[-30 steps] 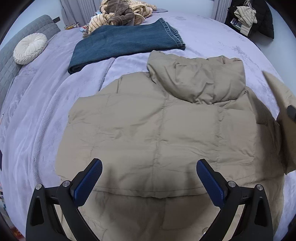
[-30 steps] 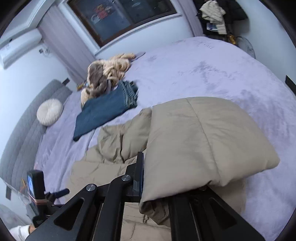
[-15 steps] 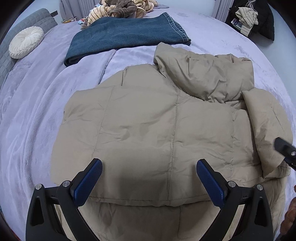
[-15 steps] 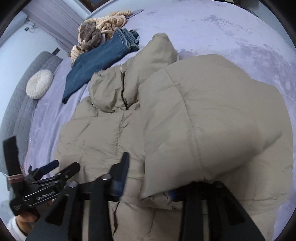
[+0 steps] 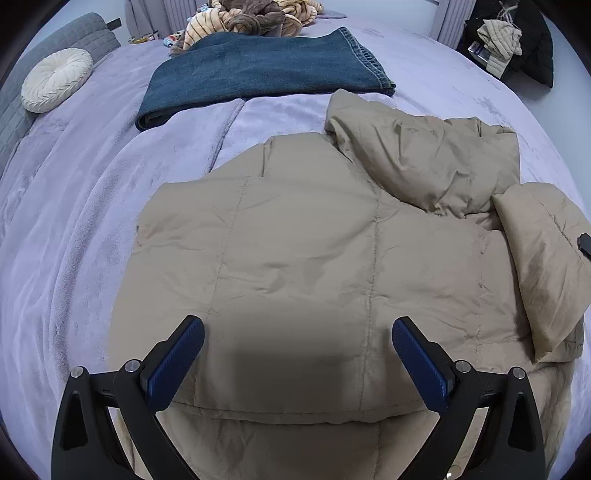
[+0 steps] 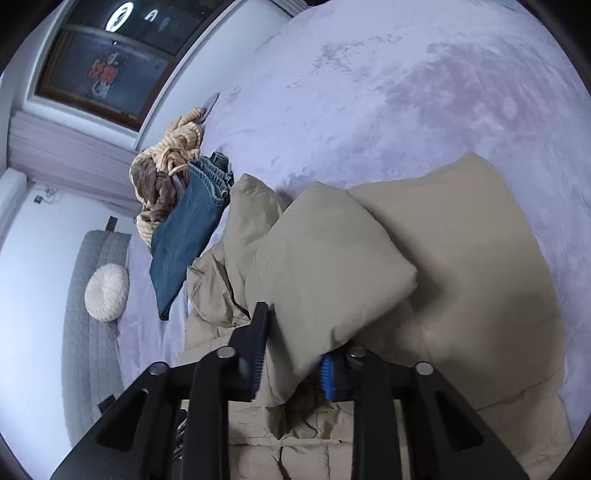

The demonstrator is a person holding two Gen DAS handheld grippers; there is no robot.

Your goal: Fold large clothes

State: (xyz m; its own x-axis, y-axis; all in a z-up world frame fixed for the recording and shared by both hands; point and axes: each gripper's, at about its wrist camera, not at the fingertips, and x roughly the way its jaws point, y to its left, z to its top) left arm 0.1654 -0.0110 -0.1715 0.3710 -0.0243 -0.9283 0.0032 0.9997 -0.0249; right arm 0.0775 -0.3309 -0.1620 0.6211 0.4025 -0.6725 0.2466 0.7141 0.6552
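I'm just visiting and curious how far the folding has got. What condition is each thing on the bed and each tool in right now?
Beige puffer jacket: spread flat, back up, not yet fully folded.
Jacket sleeve: folded in over the body, between the right tool's pads.
Jeans: folded.
Striped and brown clothes: unfolded heap.
Round cushion: leaning on the headboard.
Left tool: open, empty, above the jacket.
Right tool: closing around the sleeve.
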